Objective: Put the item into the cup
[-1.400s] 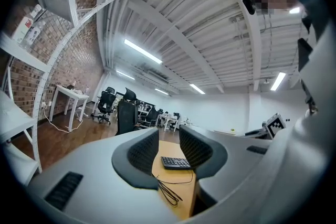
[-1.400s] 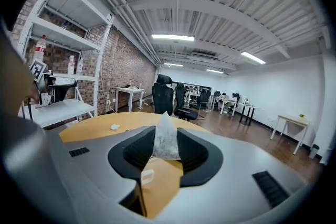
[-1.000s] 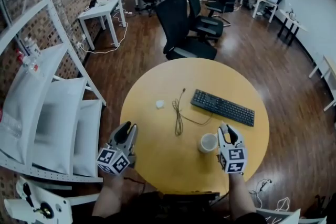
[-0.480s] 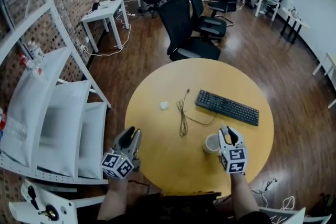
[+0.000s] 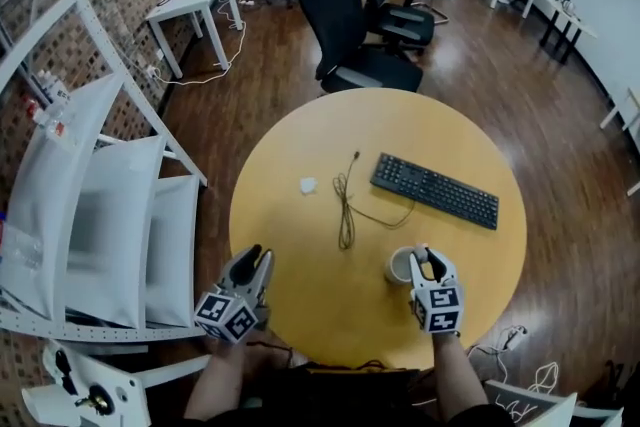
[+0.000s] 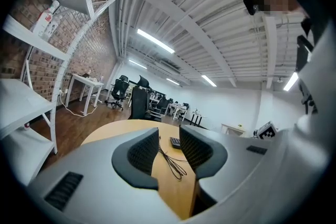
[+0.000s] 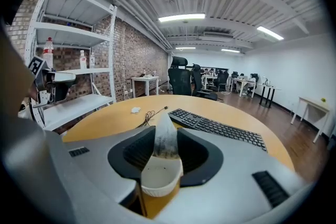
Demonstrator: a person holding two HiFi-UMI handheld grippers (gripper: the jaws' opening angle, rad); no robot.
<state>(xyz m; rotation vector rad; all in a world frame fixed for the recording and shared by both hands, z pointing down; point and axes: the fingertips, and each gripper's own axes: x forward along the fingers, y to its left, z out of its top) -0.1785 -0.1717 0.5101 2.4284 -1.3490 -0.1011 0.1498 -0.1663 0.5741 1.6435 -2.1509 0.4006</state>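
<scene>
My R gripper [image 5: 428, 257] is clamped on the tea bag [image 7: 166, 139]. In the right gripper view both pads press its sides, and the pale bag stands upright btwn them w/ its dark-speckled lower end right at the far rim of the cup [image 7: 160, 178]; can't tell if the tip dips inside. The white cup sits directly under the jaws, mouth up, on the near-right part of the round yellow table [image 5: 330, 310]. In the head view my R forearm [image 5: 455, 383] comes up from the bottom edge, wrist about straight. The gripper is tipped nose-down w/ its marker cube facing the head cam and its tips over the cup's right rim. My L gripper [image 5: 258, 260] is slack and empty: in the left gripper view the jaws stand apart, w/ only bare tabletop and a loop of black cable [image 6: 170, 160] showing in the gap. L forearm [image 5: 222, 380] also comes up from the bottom edge. That gripper hangs at the table's near-left edge, pointing roughly level and angled a bit toward the table's middle, well apart from the cup. Further out on the table: black kbd [image 5: 435, 190] beyond the cup, the cable just left of it, and a small white scrap [image 5: 307, 185] left of the cable. White rack [image 5: 110, 215] stands off to my left, office chairs [image 5: 350, 25] past the table's far side.
</scene>
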